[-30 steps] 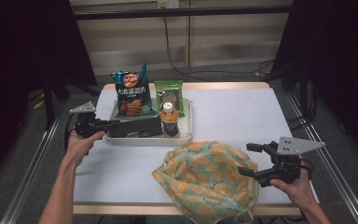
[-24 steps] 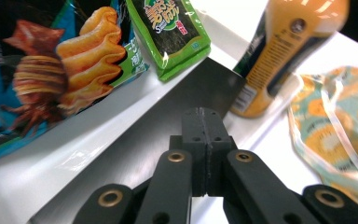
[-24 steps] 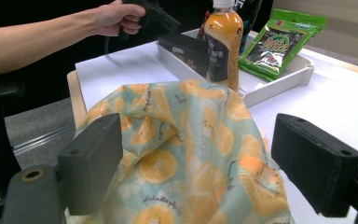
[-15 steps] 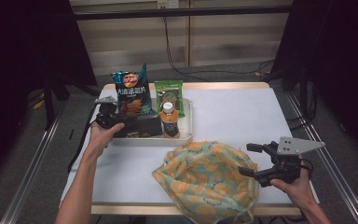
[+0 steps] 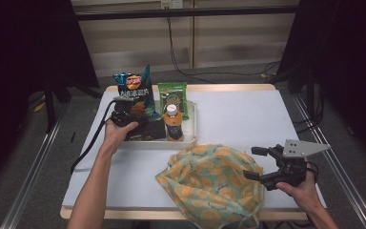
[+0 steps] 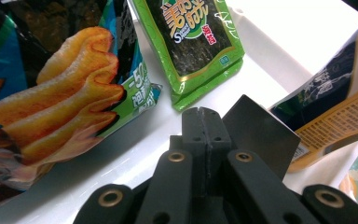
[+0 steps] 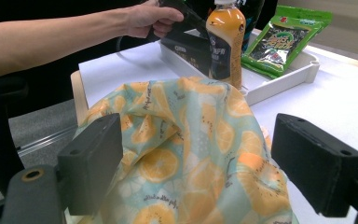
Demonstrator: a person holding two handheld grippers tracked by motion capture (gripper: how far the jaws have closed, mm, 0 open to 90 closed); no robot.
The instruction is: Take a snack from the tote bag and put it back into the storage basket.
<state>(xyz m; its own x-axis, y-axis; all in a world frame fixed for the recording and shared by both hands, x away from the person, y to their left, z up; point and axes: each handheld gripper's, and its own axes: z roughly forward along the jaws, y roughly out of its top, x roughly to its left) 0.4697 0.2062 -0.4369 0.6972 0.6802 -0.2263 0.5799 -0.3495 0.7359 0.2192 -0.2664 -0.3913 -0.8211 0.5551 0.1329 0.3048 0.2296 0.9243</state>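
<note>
The black box (image 5: 147,130) lies at the front left of the white tray (image 5: 190,125), on the far left part of the tabletop (image 5: 248,119), and the left gripper (image 5: 126,112) sits at it with its jaws pressed together; the left gripper view shows them closed on nothing, having just finished closing, with a dark corner of the box right beside their tips. Close around that spot the tray is crowded — the chip bag (image 6: 65,88) stands to one side, the green seaweed packet (image 6: 191,42) lies flat just beyond, and the orange drink bottle (image 6: 335,107) stands on the other side, next to the box. Nearer the person, in front of the tray, the orange-patterned cloth bag (image 5: 209,183) lies heaped on the tabletop, well apart from the left hand (image 5: 116,133). The right gripper (image 5: 256,163) rests at the bag's right edge — its jaws spread wide on either side of the fabric in the right gripper view, not pinching it.
</note>
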